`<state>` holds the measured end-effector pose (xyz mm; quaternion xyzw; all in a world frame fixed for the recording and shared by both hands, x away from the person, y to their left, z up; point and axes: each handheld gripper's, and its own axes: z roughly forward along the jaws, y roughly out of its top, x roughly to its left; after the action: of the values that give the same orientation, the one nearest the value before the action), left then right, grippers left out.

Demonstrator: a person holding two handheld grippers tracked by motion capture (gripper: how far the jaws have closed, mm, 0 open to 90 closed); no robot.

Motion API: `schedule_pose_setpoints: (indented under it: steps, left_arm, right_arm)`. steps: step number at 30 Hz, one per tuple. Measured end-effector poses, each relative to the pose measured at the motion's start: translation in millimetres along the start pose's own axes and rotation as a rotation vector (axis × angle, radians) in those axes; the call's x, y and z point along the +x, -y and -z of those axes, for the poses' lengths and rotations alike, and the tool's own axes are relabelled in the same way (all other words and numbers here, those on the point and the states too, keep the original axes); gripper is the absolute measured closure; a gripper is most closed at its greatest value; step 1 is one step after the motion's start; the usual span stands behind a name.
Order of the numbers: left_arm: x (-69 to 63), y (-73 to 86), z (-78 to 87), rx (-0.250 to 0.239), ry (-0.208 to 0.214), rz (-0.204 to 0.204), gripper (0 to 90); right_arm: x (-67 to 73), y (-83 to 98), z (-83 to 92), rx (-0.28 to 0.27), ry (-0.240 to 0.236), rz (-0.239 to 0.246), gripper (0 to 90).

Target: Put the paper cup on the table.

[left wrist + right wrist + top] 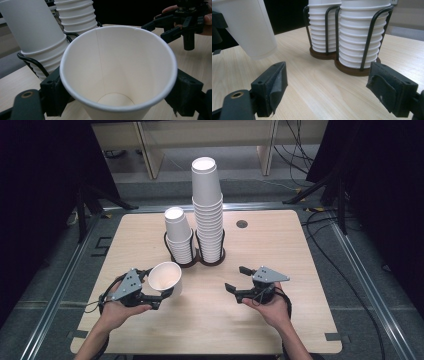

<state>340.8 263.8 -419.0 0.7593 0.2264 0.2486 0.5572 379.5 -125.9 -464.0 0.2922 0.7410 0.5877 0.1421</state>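
Pale wooden tabletop [300,270] carries two stacks of paper cups [207,215] in a wire rack [196,254]; one paper cup [166,278] is already out, clamped in the left tool [152,295], right tool [239,280] gaping empty, its placing seemingly left.

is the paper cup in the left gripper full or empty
Empty: the paper cup shows a bare white bottom and dry walls as the left gripper holds it tilted.

White paper cup [165,278], black gripper [152,292], dark brown wire holder [196,254], pale wood table [270,245]
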Motion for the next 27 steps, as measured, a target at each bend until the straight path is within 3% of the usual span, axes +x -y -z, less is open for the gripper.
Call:
schedule_pose_setpoints:
  steps: [1,2,3,4,6,7,9,10,11,15,16,17,20,22,24,27]
  left_arm:
    - [0.3,0.6,0.7,-0.007,-0.006,0.003,17.4]
    - [1.1,0.7,1.5,-0.006,-0.008,0.002,17.4]
    - [1.7,1.4,1.7,-0.014,-0.01,0.003,17.4]
    - [2.5,2.2,2.2,-0.019,-0.015,0.007,17.4]
    - [3.9,4.0,3.0,-0.021,-0.026,0.01,17.4]
    - [4.6,4.9,3.5,-0.022,-0.03,0.013,17.4]
    - [5.9,6.7,4.6,-0.022,-0.037,0.019,17.4]
    - [6.6,7.2,5.6,-0.013,-0.042,0.017,17.4]
    - [6.7,8.0,6.1,-0.009,-0.041,0.023,17.4]
    - [8.2,9.8,6.5,-0.004,-0.037,0.02,17.4]
    - [8.3,9.9,6.5,-0.004,-0.039,0.018,17.4]
    - [8.7,10.3,6.3,-0.009,-0.037,0.021,17.4]
    - [9.9,10.3,7.4,-0.007,-0.045,0.019,17.4]
    - [9.9,11.0,8.7,0.003,-0.051,0.028,17.4]
    - [10.7,11.7,10.2,0.007,-0.061,0.024,17.4]
    - [11.8,12.4,13.9,0.011,-0.079,0.026,17.4]
  right_arm:
    - [-2.5,-0.5,-0.5,0.002,-0.005,0.031,16.8]
    - [-2.3,0.0,0.1,0.005,0.012,0.016,16.8]
    - [-5.3,0.1,-2.0,-0.026,0.012,0.056,16.8]
    - [-3.6,0.6,-1.4,0.0,-0.009,0.004,16.8]
    - [-5.1,1.5,-1.5,0.003,0.004,0.009,16.8]
    - [-7.7,1.9,-1.4,-0.014,0.025,0.041,16.8]
    - [-7.7,2.9,-0.5,-0.001,0.017,0.005,16.8]
    - [-9.3,2.7,0.6,-0.003,0.047,0.025,16.8]
    - [-10.7,2.9,0.2,-0.009,0.031,0.026,16.8]
    - [-11.9,3.2,2.8,-0.001,0.052,-0.002,16.9]
    - [-15.1,3.3,2.8,-0.012,0.053,0.028,17.0]
    - [-13.8,3.3,3.5,-0.013,0.06,0.008,17.0]
    - [-15.2,3.7,6.8,-0.006,0.078,0.002,17.1]
    - [-17.0,4.3,8.3,-0.026,0.107,0.027,17.1]
    - [-15.3,4.8,10.1,-0.008,0.112,-0.005,17.1]
    - [-17.5,4.3,9.8,-0.02,0.114,0.011,17.1]
